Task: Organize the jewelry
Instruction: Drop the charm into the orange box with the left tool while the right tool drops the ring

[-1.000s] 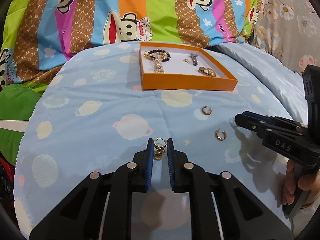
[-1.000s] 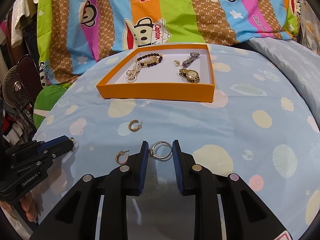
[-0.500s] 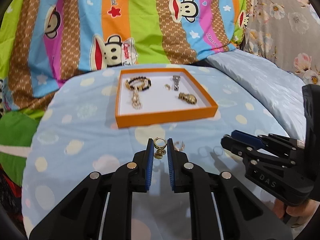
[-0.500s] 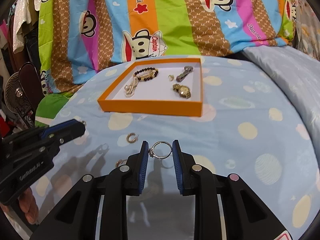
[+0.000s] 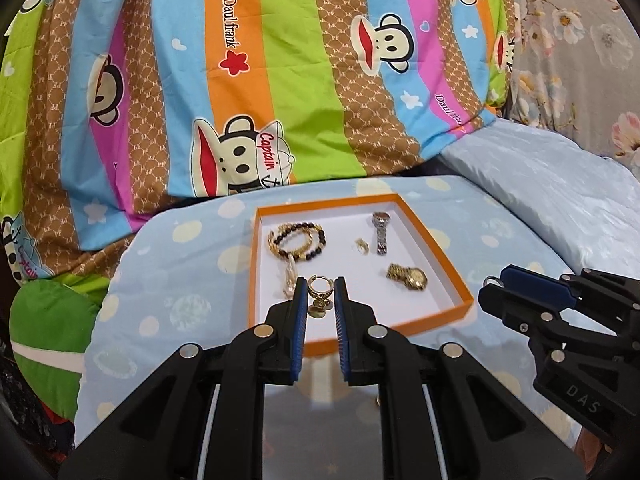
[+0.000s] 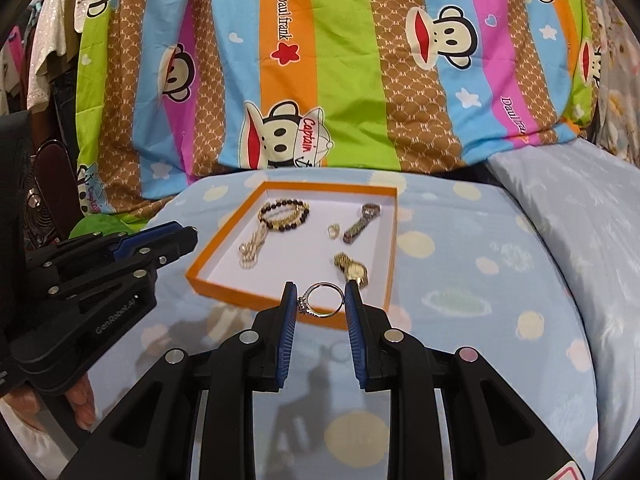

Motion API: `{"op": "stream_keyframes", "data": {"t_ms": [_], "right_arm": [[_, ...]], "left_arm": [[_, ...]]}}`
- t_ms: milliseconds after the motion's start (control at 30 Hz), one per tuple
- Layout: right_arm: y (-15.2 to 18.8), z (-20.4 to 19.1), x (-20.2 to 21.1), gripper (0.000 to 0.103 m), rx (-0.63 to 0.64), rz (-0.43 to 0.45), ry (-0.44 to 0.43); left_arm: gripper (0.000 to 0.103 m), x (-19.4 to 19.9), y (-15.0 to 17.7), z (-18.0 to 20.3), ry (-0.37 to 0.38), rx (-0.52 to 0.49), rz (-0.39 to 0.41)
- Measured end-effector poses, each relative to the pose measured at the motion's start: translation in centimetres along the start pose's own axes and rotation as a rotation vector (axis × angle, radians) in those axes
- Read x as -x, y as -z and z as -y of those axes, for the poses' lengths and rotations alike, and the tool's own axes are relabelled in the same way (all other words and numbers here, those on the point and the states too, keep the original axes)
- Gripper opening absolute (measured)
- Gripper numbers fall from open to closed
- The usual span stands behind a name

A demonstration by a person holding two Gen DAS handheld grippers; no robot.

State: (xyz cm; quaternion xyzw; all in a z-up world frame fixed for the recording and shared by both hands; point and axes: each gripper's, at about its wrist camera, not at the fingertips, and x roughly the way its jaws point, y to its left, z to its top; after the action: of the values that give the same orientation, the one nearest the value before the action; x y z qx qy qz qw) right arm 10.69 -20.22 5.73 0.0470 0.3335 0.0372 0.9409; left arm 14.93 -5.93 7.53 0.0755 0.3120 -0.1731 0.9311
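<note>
My left gripper [image 5: 320, 286] is shut on a gold hoop earring [image 5: 319, 292] with a dangling charm, held above the near edge of the orange tray [image 5: 444, 240]. My right gripper [image 6: 321, 294] is shut on a silver ring [image 6: 322, 300] with a stone, held over the tray's near rim [image 6: 256, 300]. Inside the tray lie a beaded bracelet [image 5: 298, 240], a pearl strand [image 6: 250, 250], a small gold piece [image 5: 362, 246], a silver watch [image 5: 380, 232] and a gold watch [image 5: 408, 276]. The right gripper shows at the right of the left wrist view [image 5: 496, 286].
The tray sits on a light blue planet-print bedsheet [image 6: 460, 280]. A striped cartoon monkey quilt [image 5: 280, 80] is piled behind it. A blue pillow [image 5: 552, 184] lies at the right. A fan [image 6: 48, 200] stands off the bed's left.
Both grippers have lifted off the sheet and moved forward to the tray, each carrying its piece. The two loose hoop earrings on the sheet have dropped out of view.
</note>
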Motion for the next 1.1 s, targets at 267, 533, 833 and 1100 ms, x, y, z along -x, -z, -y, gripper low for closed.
{"op": "stream_keyframes", "data": {"t_ms": [267,533,833,1100], "right_arm": [[-4.2,-0.3,-2.2,0.023,-0.001,0.034,-0.021],[-5.6,-0.3,-6.8,0.023,-0.046,0.002,-0.055],[-3.4,0.9,-11.3,0.023,-0.083,-0.077,-0.048],[-2.9,0.4,-12.5,0.023,-0.057,-0.102,-0.043]], "left_arm": [[0.013,-2.3,-3.1,-1.6,0.0,0.063,0.021],[0.013,-6.0,-4.0,-2.9,0.008,0.138,-0.007],[0.013,-10.2,-1.9,-3.9,0.009,0.163,-0.106],[0.013,-11.0,-1.4,-2.9,0.005,0.128,-0.117]]}}
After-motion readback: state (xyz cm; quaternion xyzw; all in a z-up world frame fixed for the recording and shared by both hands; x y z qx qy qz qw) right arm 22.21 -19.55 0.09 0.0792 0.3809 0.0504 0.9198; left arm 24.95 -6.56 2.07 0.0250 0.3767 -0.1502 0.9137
